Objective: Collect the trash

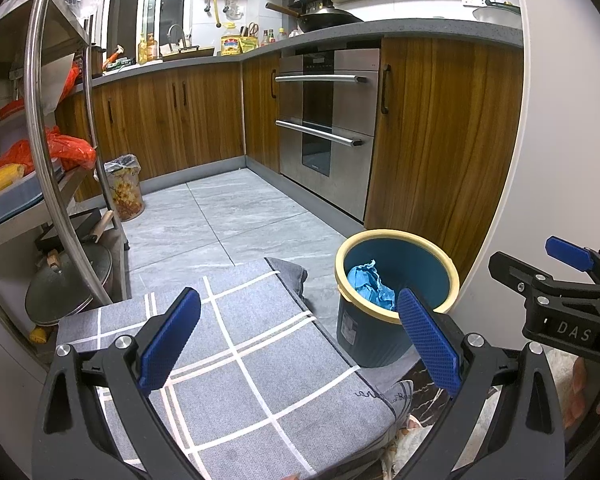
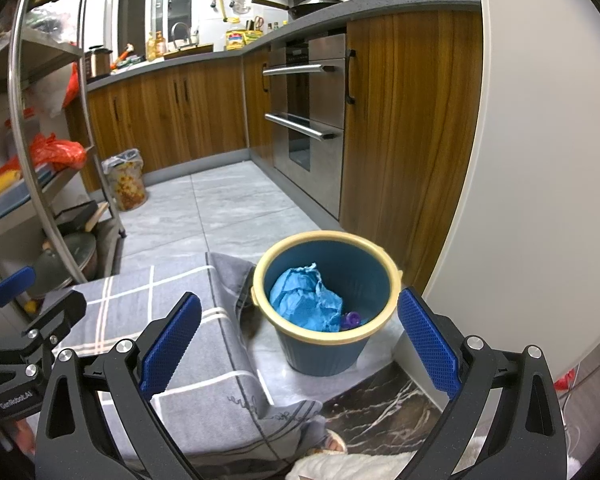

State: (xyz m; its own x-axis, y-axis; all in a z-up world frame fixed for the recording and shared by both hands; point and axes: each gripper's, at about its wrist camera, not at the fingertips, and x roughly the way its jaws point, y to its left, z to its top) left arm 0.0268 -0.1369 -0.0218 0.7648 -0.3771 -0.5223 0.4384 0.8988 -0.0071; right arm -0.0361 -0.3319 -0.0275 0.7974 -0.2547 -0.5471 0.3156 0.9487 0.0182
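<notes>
A blue bin with a cream rim (image 1: 396, 300) (image 2: 324, 344) stands on the tiled floor by a wooden cabinet. Crumpled blue paper (image 1: 370, 286) (image 2: 304, 300) lies inside it, with a small purple item (image 2: 352, 319) beside the paper. My left gripper (image 1: 300, 340) is open and empty above a grey checked cloth (image 1: 240, 352) (image 2: 188, 320), left of the bin. My right gripper (image 2: 300, 340) is open and empty, just in front of and above the bin; it also shows at the right edge of the left wrist view (image 1: 572, 280).
A steel shelf rack (image 1: 56, 160) with pots, corn and orange bags stands at the left. A second lined bin (image 1: 124, 188) (image 2: 126, 184) stands by the far cabinets. An oven (image 1: 328, 128) and wooden cabinets line the right. A white wall (image 2: 540, 160) rises at the right.
</notes>
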